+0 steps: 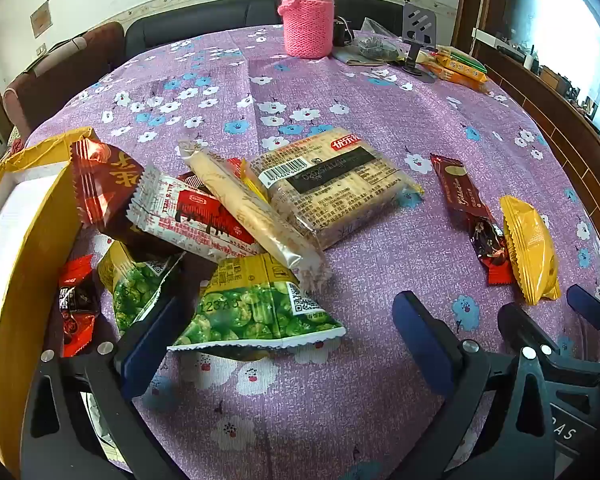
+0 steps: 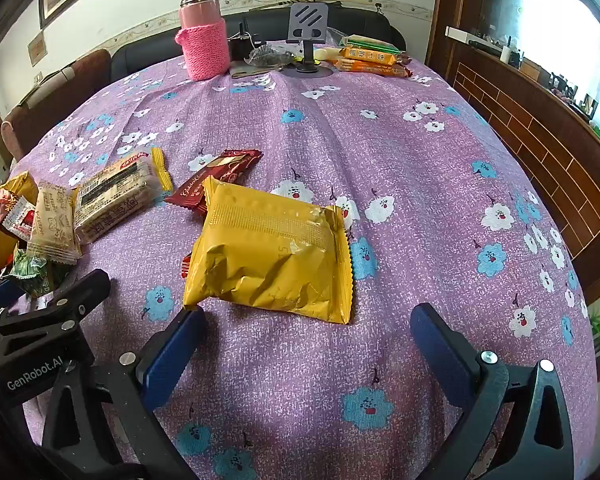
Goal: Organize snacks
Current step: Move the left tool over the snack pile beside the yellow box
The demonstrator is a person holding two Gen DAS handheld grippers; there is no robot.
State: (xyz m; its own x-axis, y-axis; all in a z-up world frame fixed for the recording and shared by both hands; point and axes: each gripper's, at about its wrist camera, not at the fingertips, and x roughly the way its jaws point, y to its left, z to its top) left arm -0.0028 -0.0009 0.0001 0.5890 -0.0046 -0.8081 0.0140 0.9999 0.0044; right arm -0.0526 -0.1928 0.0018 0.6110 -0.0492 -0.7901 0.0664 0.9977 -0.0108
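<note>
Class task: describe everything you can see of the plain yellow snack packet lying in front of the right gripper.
The yellow foil snack packet is a puffy, crinkled pillow pack with serrated sealed ends and a ribbed back seam facing up. It lies flat and unopened on the purple flowered tablecloth, overlapping the dark red chocolate bar wrapper beside it. Nothing grips it.

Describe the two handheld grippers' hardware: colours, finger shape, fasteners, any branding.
Both match: left gripper and right gripper have black angular plastic frames with triangular cut-outs, flat blue rectangular pads and round silver fasteners. The left gripper's body, seen in the right wrist view, carries white "GenRobot.AI" lettering. No cables, hands or sleeves visible.
</note>
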